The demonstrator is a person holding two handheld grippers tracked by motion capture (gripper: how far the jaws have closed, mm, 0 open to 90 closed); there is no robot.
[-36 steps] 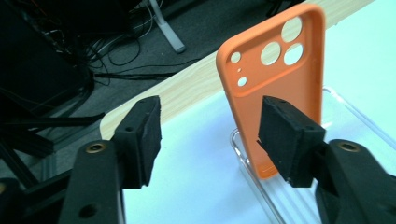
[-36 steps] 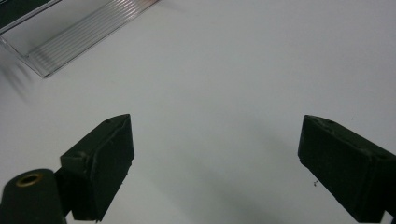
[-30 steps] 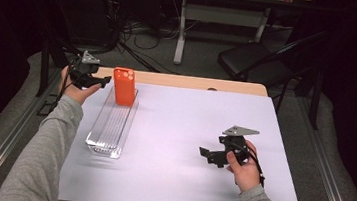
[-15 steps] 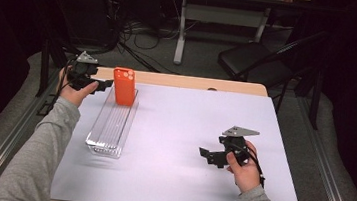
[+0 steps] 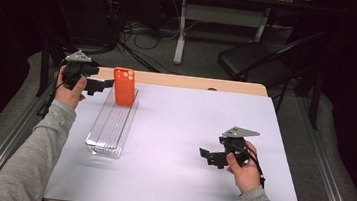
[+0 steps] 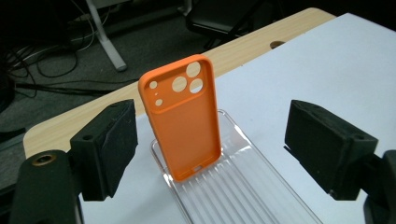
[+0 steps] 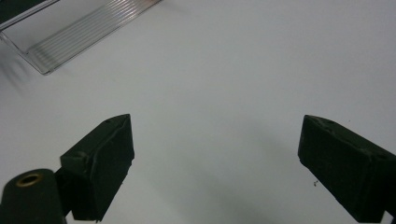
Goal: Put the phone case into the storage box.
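An orange phone case stands upright at the far end of a clear ribbed plastic tray on the white table. My left gripper is open just left of the case, a short way back from it, jaws spread wide and not touching it. My right gripper hovers open over bare table at the right front, nothing between its jaws. The tray's near end appears at the top left of the right gripper view.
The white table cover has a bare wooden strip along its far edge. Beyond the table stand a black chair, a desk leg and floor cables. A metal rail runs along the left side.
My left gripper has pulled back slightly left from the orange case. The case stays standing in the tray, and the right gripper has not moved.
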